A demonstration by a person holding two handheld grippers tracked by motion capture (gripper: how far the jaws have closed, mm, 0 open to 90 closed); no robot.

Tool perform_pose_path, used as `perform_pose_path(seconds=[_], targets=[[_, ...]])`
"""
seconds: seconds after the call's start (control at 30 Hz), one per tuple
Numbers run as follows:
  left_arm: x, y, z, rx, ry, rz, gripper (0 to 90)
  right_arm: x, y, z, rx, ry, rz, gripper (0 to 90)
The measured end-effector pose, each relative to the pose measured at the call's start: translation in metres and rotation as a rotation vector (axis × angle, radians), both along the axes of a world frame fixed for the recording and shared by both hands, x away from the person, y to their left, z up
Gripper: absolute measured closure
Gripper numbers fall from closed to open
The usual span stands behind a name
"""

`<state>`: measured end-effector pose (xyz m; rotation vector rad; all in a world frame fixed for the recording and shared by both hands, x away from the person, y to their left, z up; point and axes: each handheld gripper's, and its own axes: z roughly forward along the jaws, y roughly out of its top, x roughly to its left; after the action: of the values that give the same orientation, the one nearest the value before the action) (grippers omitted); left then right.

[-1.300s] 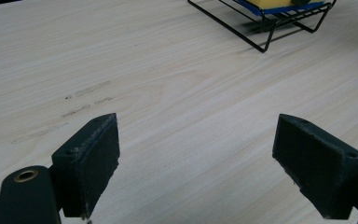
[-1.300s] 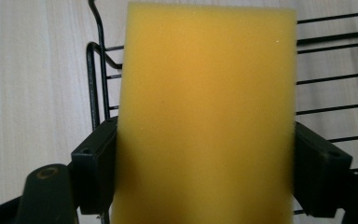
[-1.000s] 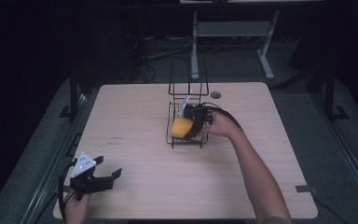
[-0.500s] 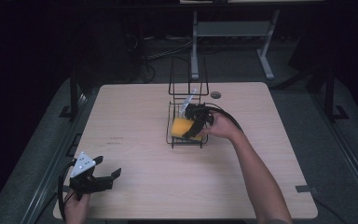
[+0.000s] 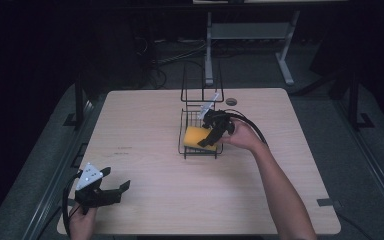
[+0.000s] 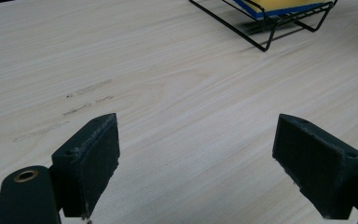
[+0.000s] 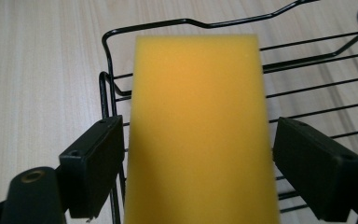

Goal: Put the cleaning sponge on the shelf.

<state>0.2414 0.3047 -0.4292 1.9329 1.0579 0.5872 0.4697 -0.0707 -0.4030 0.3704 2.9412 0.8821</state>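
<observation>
Yellow sponge [image 7: 198,130] lay in the wire basket [image 5: 200,131] between the right gripper's [image 7: 198,170] parted, non-touching jaws; closing off-centre risked tipping it. Left gripper [image 6: 209,163], at seven o'clock, gaped empty.

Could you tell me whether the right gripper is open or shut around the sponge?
Open: the right gripper has both jaws clear of the sponge.

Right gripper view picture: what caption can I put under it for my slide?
Yellow sponge between the right gripper's open fingers, over a black wire basket.
</observation>
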Motion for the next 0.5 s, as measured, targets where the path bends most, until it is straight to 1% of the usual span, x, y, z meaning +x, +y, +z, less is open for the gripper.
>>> perform_pose_path(seconds=[0.07, 0.1, 0.17, 0.2, 0.3, 0.4, 0.43, 0.5], targets=[[0.000, 0.000, 0.000, 0.001, 0.002, -0.001, 14.1, -0.002, -0.003, 0.001, 0.023, -0.019, -0.022, 16.8], [0.000, 0.000, 0.000, 0.001, 0.002, -0.001, 14.1, -0.003, -0.005, 0.000, 0.030, -0.021, -0.024, 16.8], [0.000, -0.001, 0.000, 0.001, 0.001, -0.002, 14.1, -0.003, -0.007, -0.001, 0.030, -0.006, -0.030, 16.8], [0.000, -0.001, 0.000, 0.005, 0.002, -0.005, 14.1, -0.002, -0.008, -0.001, 0.034, -0.005, -0.022, 16.7], [0.000, -0.001, 0.000, 0.004, 0.002, -0.004, 14.1, -0.003, -0.010, 0.000, 0.035, -0.008, -0.022, 16.7], [0.000, -0.001, 0.000, 0.005, 0.003, -0.005, 14.0, -0.005, -0.014, 0.002, 0.061, -0.006, -0.031, 16.8], [0.000, -0.001, 0.000, 0.006, 0.002, -0.006, 14.0, -0.005, -0.014, 0.002, 0.061, -0.006, -0.031, 16.8], [0.000, -0.002, 0.000, 0.002, -0.001, -0.003, 14.0, -0.007, -0.017, 0.002, 0.075, -0.038, -0.047, 16.8]])
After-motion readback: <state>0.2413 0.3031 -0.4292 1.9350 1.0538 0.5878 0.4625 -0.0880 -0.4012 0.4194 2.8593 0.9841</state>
